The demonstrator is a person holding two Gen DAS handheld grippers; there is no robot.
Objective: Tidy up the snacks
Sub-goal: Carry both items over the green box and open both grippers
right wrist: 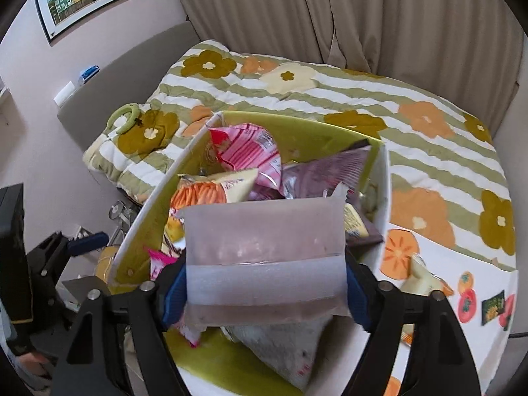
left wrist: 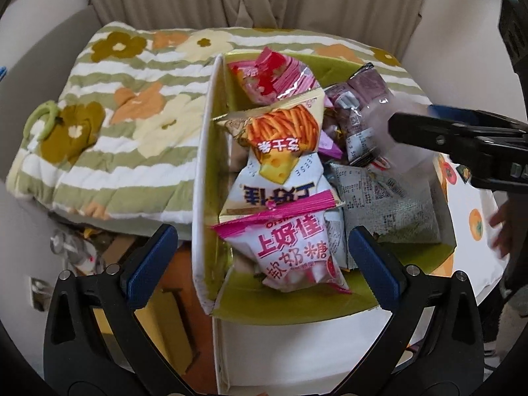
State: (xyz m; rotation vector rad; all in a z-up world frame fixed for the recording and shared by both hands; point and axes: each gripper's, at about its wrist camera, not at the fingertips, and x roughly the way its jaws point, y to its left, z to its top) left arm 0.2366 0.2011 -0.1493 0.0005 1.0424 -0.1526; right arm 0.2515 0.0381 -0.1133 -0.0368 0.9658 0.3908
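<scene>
Looking down my left gripper [left wrist: 260, 254], I see its jaws spread wide with nothing between the pads, hovering over the near end of the box [left wrist: 201, 171]. Below them lies a pink-and-white candy bag [left wrist: 293, 250] against the box's left wall, a cheese-stick bag [left wrist: 280, 138] behind it and a pink striped bag [left wrist: 280, 76] at the far end. Grey and purple packets [left wrist: 359, 115] fill the box's right side. The box sits on the floral quilt [left wrist: 109, 105]. My right gripper [right wrist: 264, 290] has a translucent frosted packet [right wrist: 264, 247] between its blue pads [right wrist: 173, 293]; whether they press it, I cannot tell.
</scene>
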